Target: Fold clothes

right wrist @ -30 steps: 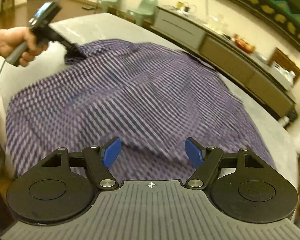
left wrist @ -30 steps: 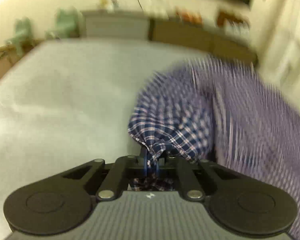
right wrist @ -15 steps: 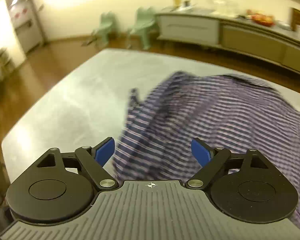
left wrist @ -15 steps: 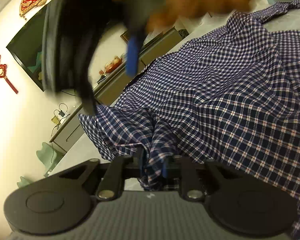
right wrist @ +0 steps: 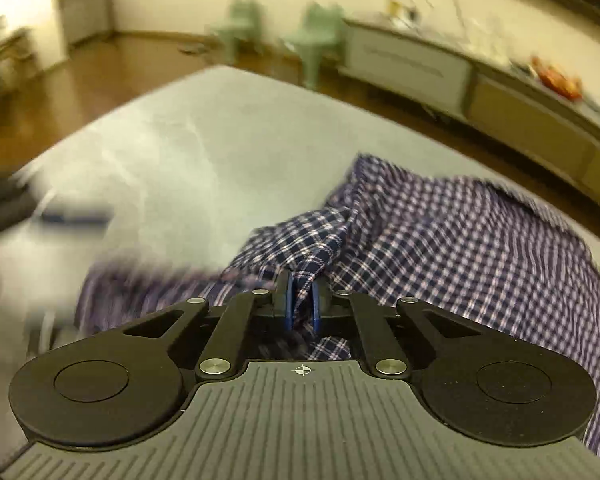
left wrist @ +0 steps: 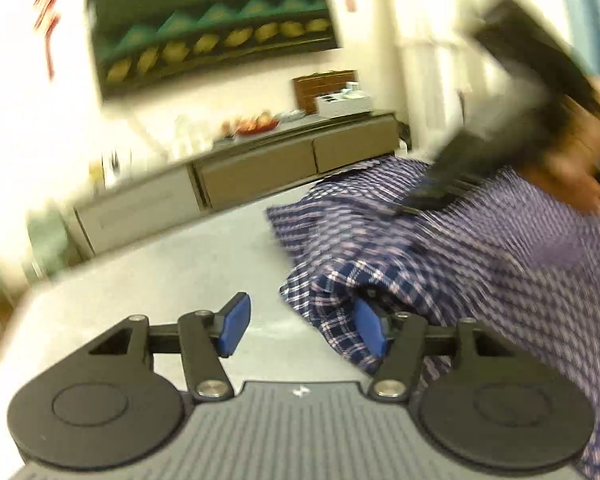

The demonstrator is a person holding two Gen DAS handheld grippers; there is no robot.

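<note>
Plaid shirt [right wrist: 440, 240] passed from left tool [left wrist: 300, 328] to right tool [right wrist: 301, 300]

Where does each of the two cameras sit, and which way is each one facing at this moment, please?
Left wrist: rides on the left tongs, facing the sideboard and wall picture across the grey surface; its open blue pads straddle the plaid shirt edge; the person's other hand shows blurred.
Right wrist: rides on the right tongs, facing two green chairs and wood floor; its pads pinch shirt fabric.
Shared: shirt, grey surface, sideboard.
</note>
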